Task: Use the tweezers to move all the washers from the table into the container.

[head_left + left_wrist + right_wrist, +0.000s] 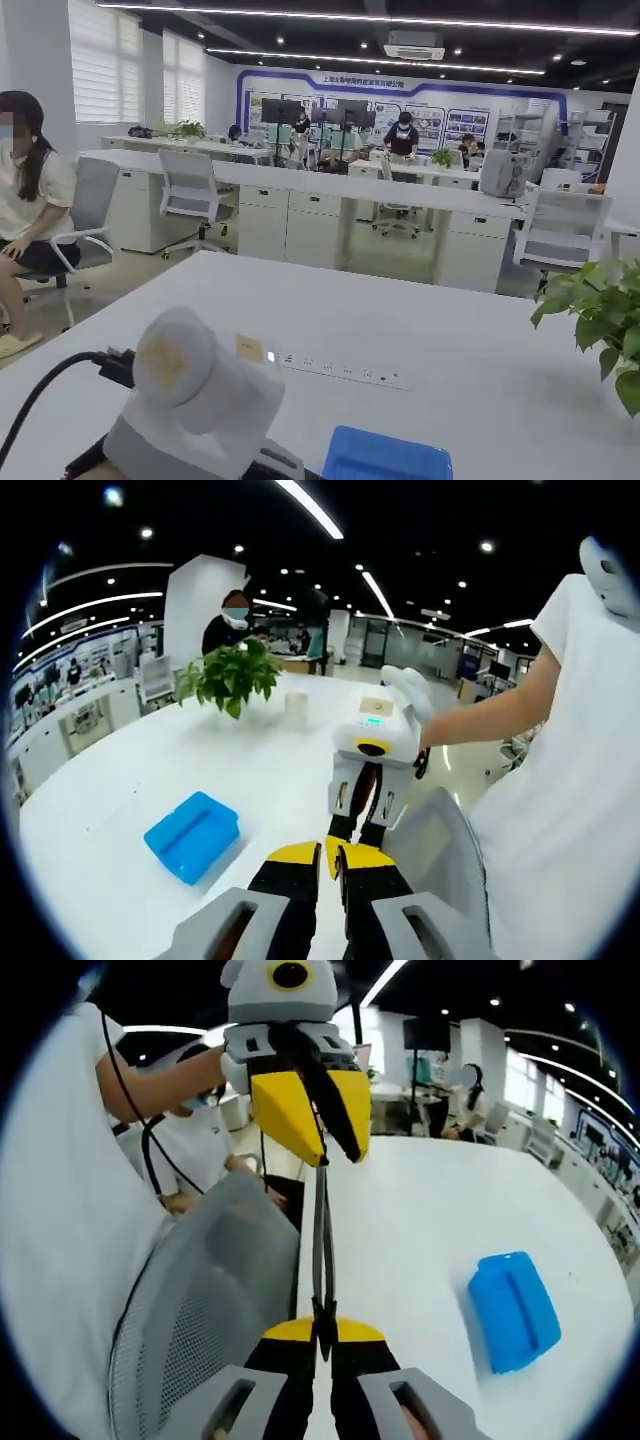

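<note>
Two pairs of yellow-tipped jaws are pinched onto one tool. The right gripper (pixel 320 1338) is closed on the near end of the slim metal tweezers (pixel 320 1250), and the left gripper (pixel 321 1158), facing it, looks clamped on the far end. The tweezers are held in the air beside a grey mesh chair back (pixel 200 1300), off the white table (pixel 420 1210). A blue rectangular plastic container (pixel 515 1310) lies on that table, well apart from them. Any washers are too small to make out. I judge this to be the grip-setting step, before any pickup. Next, one gripper should release so the other can bring the tips down to the tabletop.
</note>
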A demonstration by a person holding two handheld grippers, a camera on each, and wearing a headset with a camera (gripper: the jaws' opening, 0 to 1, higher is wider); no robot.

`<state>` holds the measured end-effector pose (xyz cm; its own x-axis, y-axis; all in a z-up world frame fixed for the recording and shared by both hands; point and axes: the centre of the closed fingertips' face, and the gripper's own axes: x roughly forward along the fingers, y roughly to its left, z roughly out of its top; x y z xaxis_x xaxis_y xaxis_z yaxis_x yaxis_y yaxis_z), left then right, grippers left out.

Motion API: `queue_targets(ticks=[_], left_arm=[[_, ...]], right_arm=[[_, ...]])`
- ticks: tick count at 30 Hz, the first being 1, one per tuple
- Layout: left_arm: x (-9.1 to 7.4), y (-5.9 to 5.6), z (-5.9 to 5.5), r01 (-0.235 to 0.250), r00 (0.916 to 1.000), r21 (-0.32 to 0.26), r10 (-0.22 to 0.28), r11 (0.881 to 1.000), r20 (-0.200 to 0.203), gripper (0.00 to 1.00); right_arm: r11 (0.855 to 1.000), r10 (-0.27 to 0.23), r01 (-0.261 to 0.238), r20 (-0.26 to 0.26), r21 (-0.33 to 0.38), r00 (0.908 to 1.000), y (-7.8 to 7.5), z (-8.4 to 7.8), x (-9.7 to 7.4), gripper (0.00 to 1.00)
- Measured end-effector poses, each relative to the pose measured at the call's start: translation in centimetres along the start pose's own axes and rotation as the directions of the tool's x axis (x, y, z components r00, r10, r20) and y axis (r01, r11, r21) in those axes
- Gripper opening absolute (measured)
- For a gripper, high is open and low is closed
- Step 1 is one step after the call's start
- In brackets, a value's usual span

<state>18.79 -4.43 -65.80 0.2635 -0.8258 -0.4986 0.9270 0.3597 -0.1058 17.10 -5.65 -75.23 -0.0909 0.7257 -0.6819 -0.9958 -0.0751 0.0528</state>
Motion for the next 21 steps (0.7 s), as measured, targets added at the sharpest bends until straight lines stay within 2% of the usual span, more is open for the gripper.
queue_targets(ticks=[1, 3, 4, 5, 11, 13, 18, 21], left_arm=[[0.0, -0.1, -0.4, 0.011, 0.9996, 0.017, -0.01, 1.0, -0.026, 0.05], [0.2, 0.0, -0.9, 0.003, 0.9983, 0.027, -0.002, 1.0, -0.058, 0.07], [0.3, 0.0, -1.5, 0.011, 0.9952, 0.033, -0.008, 0.999, -0.098, 0.09], [0.4, 0.1, -1.7, 0.008, 0.9941, 0.036, -0.004, 0.999, -0.108, 0.1], [1.5, 0.0, -3.9, 0.029, 0.9761, 0.068, -0.014, 0.997, -0.217, 0.11], [2.0, 0.0, -4.4, 0.044, 0.9687, 0.079, -0.023, 0.996, -0.247, 0.08], [2.9, 0.5, -6.2, 0.067, 0.9417, 0.109, -0.026, 0.992, -0.336, 0.04], [3.4, 0.7, -6.8, 0.079, 0.9302, 0.108, -0.034, 0.991, -0.365, 0.02]], right_arm=[[1.0, 0.004, -0.004, -0.012, -0.005, 0.9999, 0.0, -0.1, 0.1, 0.0], [1.0, 0.012, -0.013, -0.034, -0.012, 0.9993, 0.0, -0.4, 0.1, 0.0], [1.0, 0.01, -0.011, -0.047, -0.024, 0.9989, -0.1, -0.6, 0.1, 0.0], [1.0, 0.01, -0.012, -0.055, -0.029, 0.9984, -0.2, -0.8, 0.2, 0.0], [0.998, 0.022, -0.027, -0.114, -0.051, 0.9933, -0.4, -1.8, 0.7, 0.0], [0.997, 0.027, -0.035, -0.137, -0.062, 0.9902, -0.4, -2.1, 0.9, 0.0], [0.996, 0.025, -0.04, -0.175, -0.078, 0.9842, -0.8, -2.8, 1.3, 0.0], [0.996, 0.027, -0.043, -0.192, -0.082, 0.9811, -0.9, -3.2, 1.3, 0.0]])
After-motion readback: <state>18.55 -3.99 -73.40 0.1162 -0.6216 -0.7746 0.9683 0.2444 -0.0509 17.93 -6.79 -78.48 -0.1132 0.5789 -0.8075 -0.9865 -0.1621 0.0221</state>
